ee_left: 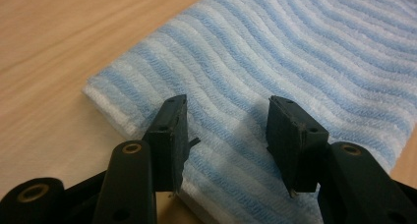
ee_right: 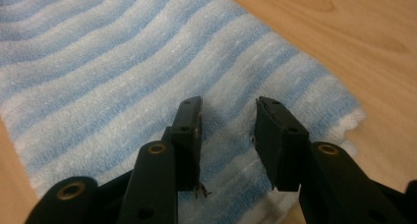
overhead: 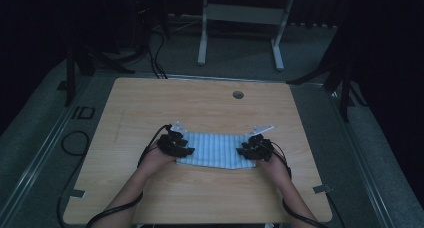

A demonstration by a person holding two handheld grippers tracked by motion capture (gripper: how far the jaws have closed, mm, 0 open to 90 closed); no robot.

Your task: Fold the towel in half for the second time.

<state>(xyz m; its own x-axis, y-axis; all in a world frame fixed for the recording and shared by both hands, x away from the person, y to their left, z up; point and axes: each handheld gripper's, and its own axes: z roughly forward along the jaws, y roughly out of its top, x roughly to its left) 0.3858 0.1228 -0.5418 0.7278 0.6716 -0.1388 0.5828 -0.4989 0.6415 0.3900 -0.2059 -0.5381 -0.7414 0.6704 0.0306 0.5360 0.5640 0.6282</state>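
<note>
A folded towel (overhead: pixel 215 150) with blue and white stripes lies flat on the wooden table (overhead: pixel 200 105), toward the near edge. My left gripper (overhead: pixel 187 149) hovers over the towel's left end, and my right gripper (overhead: pixel 243 151) over its right end. In the left gripper view the towel (ee_left: pixel 295 52) spreads under the left gripper (ee_left: pixel 226 111), whose jaws stand apart with only flat cloth showing between them. The right gripper view shows the same: the towel (ee_right: pixel 98 62) runs beneath the right gripper (ee_right: pixel 228 111), its jaws apart and pinching nothing.
A round cable hole (overhead: pixel 238 94) sits near the table's far edge. Bare wood lies all around the towel. Behind the table stands a white desk frame (overhead: pixel 240 18). Black cables (overhead: pixel 75 138) lie on the floor at the left.
</note>
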